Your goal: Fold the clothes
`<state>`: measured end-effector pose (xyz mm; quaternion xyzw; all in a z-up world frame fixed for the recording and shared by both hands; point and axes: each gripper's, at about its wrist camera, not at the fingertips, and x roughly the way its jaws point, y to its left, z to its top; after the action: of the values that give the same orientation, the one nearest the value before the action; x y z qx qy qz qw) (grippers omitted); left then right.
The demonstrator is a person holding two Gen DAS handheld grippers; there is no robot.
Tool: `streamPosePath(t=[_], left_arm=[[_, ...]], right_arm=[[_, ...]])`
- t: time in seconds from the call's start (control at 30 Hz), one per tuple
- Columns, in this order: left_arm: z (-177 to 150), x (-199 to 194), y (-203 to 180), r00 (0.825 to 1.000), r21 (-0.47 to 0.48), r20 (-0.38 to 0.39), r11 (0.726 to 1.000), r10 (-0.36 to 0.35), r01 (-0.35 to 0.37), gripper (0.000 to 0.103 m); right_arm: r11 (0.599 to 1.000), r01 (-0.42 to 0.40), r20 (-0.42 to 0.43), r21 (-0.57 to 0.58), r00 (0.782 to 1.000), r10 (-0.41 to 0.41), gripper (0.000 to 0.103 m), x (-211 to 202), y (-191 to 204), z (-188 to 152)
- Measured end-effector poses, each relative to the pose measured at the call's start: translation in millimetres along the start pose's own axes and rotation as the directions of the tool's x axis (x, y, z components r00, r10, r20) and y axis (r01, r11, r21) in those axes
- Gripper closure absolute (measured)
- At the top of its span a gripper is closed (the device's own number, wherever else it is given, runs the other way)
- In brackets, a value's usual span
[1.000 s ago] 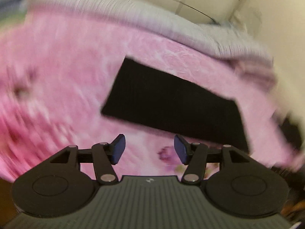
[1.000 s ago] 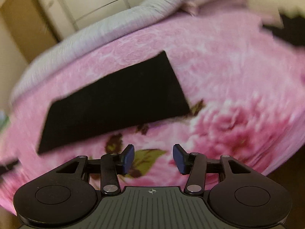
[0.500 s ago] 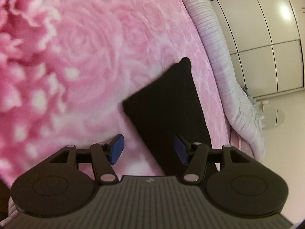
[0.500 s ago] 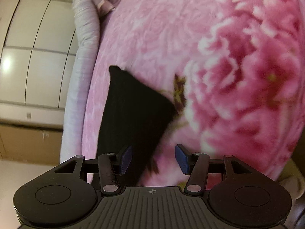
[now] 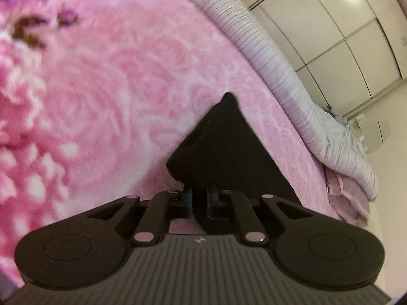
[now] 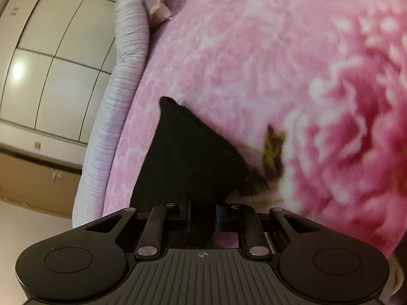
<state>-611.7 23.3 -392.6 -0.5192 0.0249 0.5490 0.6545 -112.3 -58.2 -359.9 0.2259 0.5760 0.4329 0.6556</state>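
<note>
garment: black cloth (image 5: 223, 147) on pink floral blanket (image 5: 106, 81), no readable label
left gripper (image 5: 201, 203): just closed, pinching cloth corner
right gripper (image 6: 203, 214): just closed, pinching cloth corner

The black, flat-folded fabric garment (image 5: 229, 150) (image 6: 188, 162) lies on the pink floral fleece blanket (image 5: 106, 81). Both near corners are lifted and bunched into peaks, clamped between gripper pads.

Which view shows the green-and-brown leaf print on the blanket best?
Right wrist: the leaf print sits right beside the black garment. The left wrist view shows only a different brown sprig, far off.
</note>
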Motion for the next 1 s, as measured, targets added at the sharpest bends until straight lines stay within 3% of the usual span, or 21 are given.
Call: streamPosePath(t=[0.23,0.4,0.47,0.6,0.73,0.83,0.87,1.0], left_arm=[[-26.8,-56.2,-7.4,0.998,0.096,-0.041,0.994,-0.048,0.052,0.096],[-44.2,-57.4,7.7,0.994,0.170,-0.103,0.985,0.028,-0.010,0.093],[-43.2,-54.8,17.0,0.992,0.132,-0.122,0.991,0.031,-0.015,0.090],[-32.4,-64.1,12.0,0.993,0.172,-0.117,0.985,0.026,-0.006,0.087],[-30.5,-77.4,3.9,0.990,0.270,-0.093,0.960,0.106,-0.077,0.080],[-27.0,-96.1,5.7,0.981,0.346,0.016,0.919,0.193,-0.187,0.083],[-23.9,-100.4,6.4,0.980,0.354,0.027,0.915,0.196,-0.193,0.083],[-20.8,-100.6,-5.0,0.994,0.361,-0.031,0.929,0.105,-0.087,0.084]], right_arm=[[0.998,0.013,-0.009,-0.059,1.000,-0.013,0.096,-47.9,-9.2,8.6],[0.997,0.038,-0.035,-0.063,0.999,-0.040,0.095,-68.7,-35.6,-4.4],[0.998,0.045,-0.045,-0.036,0.998,-0.047,0.090,-70.3,-45.5,-5.4],[0.999,0.024,-0.053,-0.028,0.998,-0.026,0.079,-74.5,-45.0,-0.9],[0.999,0.033,-0.051,-0.025,0.998,-0.035,0.075,-76.3,-44.6,-1.4],[0.999,0.042,-0.047,-0.012,0.998,-0.042,0.070,-76.8,-48.7,-1.6],[0.999,0.043,-0.046,-0.010,0.998,-0.044,0.068,-77.3,-49.9,-2.0],[0.999,0.045,-0.040,-0.011,0.998,-0.045,0.066,-77.2,-50.7,-3.7]])
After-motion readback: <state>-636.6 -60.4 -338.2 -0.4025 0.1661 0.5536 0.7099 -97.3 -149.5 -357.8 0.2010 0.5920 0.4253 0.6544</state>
